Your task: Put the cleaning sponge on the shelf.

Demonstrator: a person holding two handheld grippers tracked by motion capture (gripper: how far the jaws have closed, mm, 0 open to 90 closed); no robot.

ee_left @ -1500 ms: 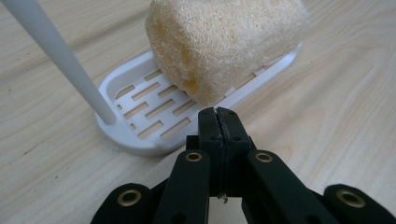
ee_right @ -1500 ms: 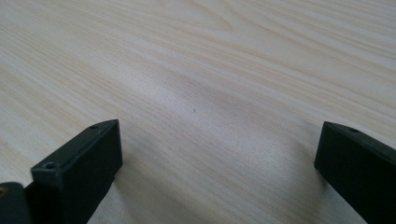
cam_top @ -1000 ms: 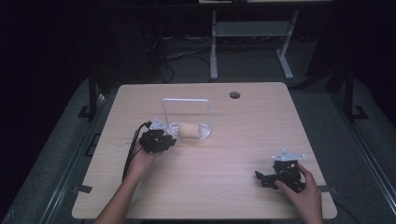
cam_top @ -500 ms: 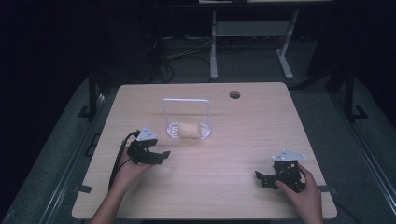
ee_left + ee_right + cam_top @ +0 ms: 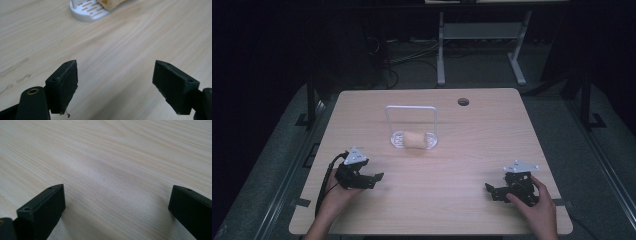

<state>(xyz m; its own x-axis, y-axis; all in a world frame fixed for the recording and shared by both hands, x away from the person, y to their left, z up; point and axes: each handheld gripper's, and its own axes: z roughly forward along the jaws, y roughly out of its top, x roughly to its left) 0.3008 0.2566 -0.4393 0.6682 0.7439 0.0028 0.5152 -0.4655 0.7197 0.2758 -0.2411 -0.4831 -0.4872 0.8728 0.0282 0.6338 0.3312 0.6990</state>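
A tan bread roll (image 5: 414, 139) lies on the slotted base of a white wire rack (image 5: 412, 107) at the middle of the wooden table (image 5: 472, 145). My left gripper (image 5: 375, 178) rests at the front left, well short of the rack. Its jaws have just been opening and now stand open with nothing between them. In the left gripper view the gripper (image 5: 116, 63) looks over bare wood, with the rack base (image 5: 85, 11) and the roll's end (image 5: 110, 3) at the top edge. At the front right my right gripper (image 5: 490, 190) sits open over bare wood (image 5: 117, 187).
A round cable hole (image 5: 463, 101) sits near the table's far edge. Beyond the table a metal stand (image 5: 477, 35) and cables lie on the dark floor. A black cable (image 5: 328, 175) trails from the left gripper off the front left edge.
The left gripper has drawn back from the rack toward the front left of the table and opened its jaws. The roll stays on the rack. The right gripper has not moved.
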